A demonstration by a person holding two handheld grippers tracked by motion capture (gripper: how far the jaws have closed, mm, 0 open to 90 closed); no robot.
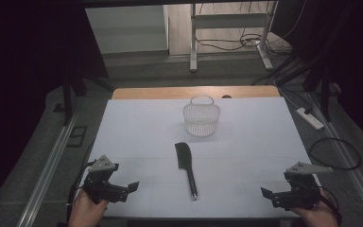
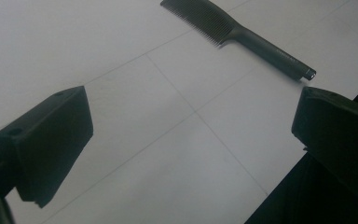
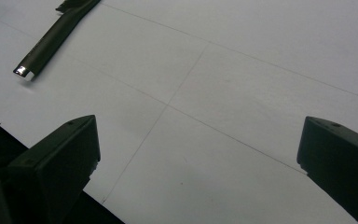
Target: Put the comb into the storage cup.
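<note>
Centrally, on the white table (image 1: 137,137), lies a black comb (image 1: 185,166), flat, teeth end pointing away from me toward a small white basket (image 1: 201,117) that stands upright farther back, apart from the comb. I hold the left gripper (image 1: 123,189) at the near left corner and the right gripper (image 1: 272,195) at the near right corner, each well apart from the comb and facing inward toward it. Both stand wide open with nothing between their jaws; the left gripper view and the right gripper view each show bare table in the gap. In the left gripper view the comb (image 2: 240,35) runs across the upper right, fine teeth at one end, a slim round handle with a shiny cap at the other. In the right gripper view the handle (image 3: 51,42) enters at upper left. I judge the comb light, stiff and smooth, probably plastic, so it may skid or pivot when a jaw touches it. Its low profile leaves little to pinch. I would take it across the handle, near the teeth, where the balance likely sits; the teeth look thin and could flex or snap under a clamp.
</note>
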